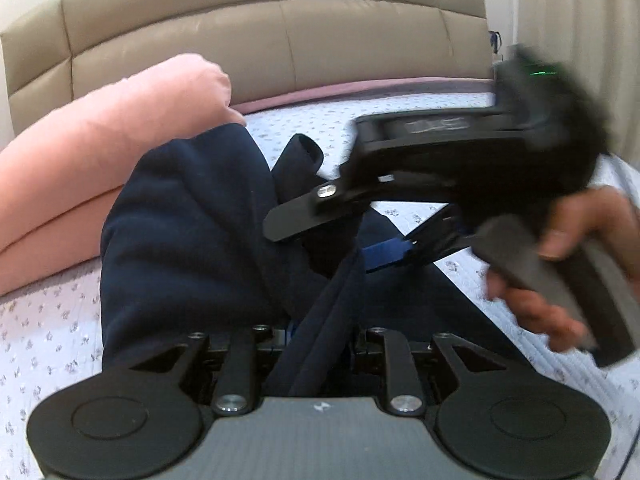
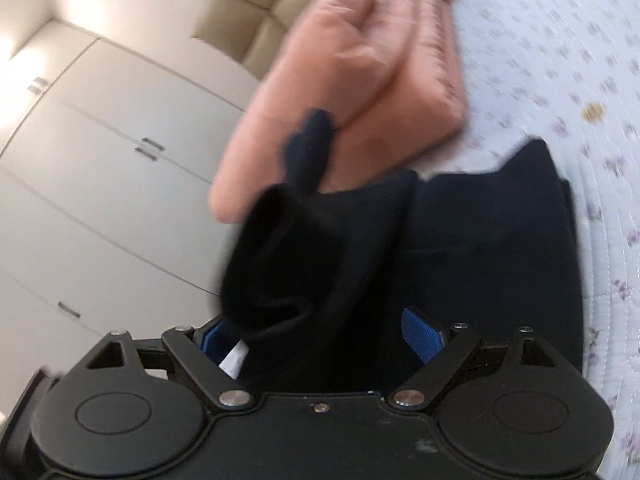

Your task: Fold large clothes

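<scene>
A dark navy garment lies bunched on the bed. My left gripper is shut on a fold of it that runs down between the fingers. My right gripper shows in the left wrist view, held by a hand, blurred, its fingers spread over the navy cloth. In the right wrist view the navy garment drapes between the parted blue pads of my right gripper, which stands open.
A folded pink blanket lies on the floral white bedsheet beside the garment; it also shows in the right wrist view. A beige padded headboard stands behind. White cabinet doors are at left.
</scene>
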### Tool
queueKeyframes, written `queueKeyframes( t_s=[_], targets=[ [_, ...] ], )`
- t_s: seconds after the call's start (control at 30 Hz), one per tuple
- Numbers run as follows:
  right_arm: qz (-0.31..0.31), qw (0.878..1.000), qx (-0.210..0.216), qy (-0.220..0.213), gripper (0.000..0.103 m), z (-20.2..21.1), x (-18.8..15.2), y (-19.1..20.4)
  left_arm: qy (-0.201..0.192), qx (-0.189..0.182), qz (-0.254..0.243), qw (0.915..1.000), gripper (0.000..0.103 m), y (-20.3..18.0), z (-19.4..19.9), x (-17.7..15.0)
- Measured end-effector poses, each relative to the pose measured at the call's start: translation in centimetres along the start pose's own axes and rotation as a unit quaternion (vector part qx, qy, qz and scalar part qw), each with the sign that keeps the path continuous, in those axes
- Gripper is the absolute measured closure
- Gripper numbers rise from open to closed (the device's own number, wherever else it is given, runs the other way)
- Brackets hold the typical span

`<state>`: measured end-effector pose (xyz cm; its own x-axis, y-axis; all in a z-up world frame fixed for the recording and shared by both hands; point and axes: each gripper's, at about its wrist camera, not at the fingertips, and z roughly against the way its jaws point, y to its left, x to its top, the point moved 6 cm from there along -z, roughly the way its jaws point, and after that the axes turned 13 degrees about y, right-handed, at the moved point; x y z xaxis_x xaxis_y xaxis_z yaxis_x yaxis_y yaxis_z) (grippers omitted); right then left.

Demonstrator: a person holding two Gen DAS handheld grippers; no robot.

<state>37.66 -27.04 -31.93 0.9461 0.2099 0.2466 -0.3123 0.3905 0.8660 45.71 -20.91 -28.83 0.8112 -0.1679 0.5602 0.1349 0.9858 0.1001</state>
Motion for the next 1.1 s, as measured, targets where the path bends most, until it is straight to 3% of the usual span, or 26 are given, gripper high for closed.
queueKeyframes(
  t_s=[0.13, 0.3, 0.33, 0.37, 0.43, 0.5, 0.6, 0.7, 0.8, 0.87, 0.93, 0.97, 1.0, 1.07, 1.1],
  targets=[
    [0.0, 0.998, 0.053, 0.019, 0.0, -2.1, 1.3, 0.7, 0.0, 0.011, -0.039, 0.9992, 0.079, -0.4, 0.1, -0.9],
    [-0.018, 0.999, 0.027, 0.032, 0.003, -5.1, 3.5, 2.2, -0.002, 0.017, -0.078, 0.9968, 0.079, -1.0, 0.6, -2.9],
    [-0.014, 1.0, 0.017, 0.017, 0.04, -5.2, 3.7, 2.7, -0.004, 0.019, -0.082, 0.9965, 0.079, -1.0, 0.6, -3.1],
    [-0.006, 1.0, -0.028, 0.001, 0.081, -5.1, 3.7, 3.1, -0.008, 0.024, -0.085, 0.996, 0.077, -0.9, 0.9, -3.3],
    [0.025, 0.998, -0.051, -0.024, 0.082, -4.9, 3.4, 4.7, -0.01, 0.02, -0.07, 0.9973, 0.069, -0.3, 1.9, -3.4],
    [0.039, 0.997, -0.043, -0.046, 0.083, -3.7, 3.0, 6.6, -0.01, -0.015, -0.047, 0.9988, 0.045, 0.3, 3.7, -3.2],
    [0.071, 0.993, -0.04, -0.082, 0.083, -0.3, 3.2, 9.1, -0.029, -0.055, -0.04, 0.9973, 0.02, 0.9, 8.0, -3.2],
    [0.079, 0.99, -0.063, -0.103, 0.083, 3.5, 3.5, 8.5, -0.05, -0.102, -0.015, 0.9934, 0.01, 2.4, 11.8, -3.6],
    [0.024, 0.994, -0.064, -0.088, 0.082, 5.8, 3.4, 4.3, -0.066, -0.131, 0.053, 0.9877, 0.01, 5.2, 13.1, -3.9],
    [-0.015, 0.996, -0.072, -0.056, 0.075, 5.5, 3.0, 1.3, -0.074, -0.121, 0.084, 0.9862, 0.01, 6.8, 12.0, -4.1],
    [-0.057, 0.994, -0.083, -0.042, 0.063, 5.2, 2.4, -1.5, -0.036, -0.096, 0.097, 0.99, 0.021, 7.9, 8.5, -4.2],
    [-0.077, 0.994, -0.072, -0.039, 0.058, 5.1, 2.1, -2.4, -0.012, -0.1, 0.104, 0.9894, 0.032, 8.5, 6.5, -4.5],
    [-0.099, 0.993, -0.053, -0.041, 0.055, 5.0, 1.7, -3.2, 0.016, -0.122, 0.123, 0.9848, 0.025, 9.2, 4.3, -5.0],
    [-0.13, 0.991, -0.022, -0.027, 0.029, 4.8, 0.7, -3.7, 0.044, -0.184, 0.176, 0.966, 0.019, 10.8, 1.9, -6.1],
    [-0.134, 0.991, -0.01, -0.011, 0.022, 4.9, -0.1, -3.5, 0.054, -0.212, 0.197, 0.9558, 0.018, 11.3, 1.4, -6.6]
  ],
)
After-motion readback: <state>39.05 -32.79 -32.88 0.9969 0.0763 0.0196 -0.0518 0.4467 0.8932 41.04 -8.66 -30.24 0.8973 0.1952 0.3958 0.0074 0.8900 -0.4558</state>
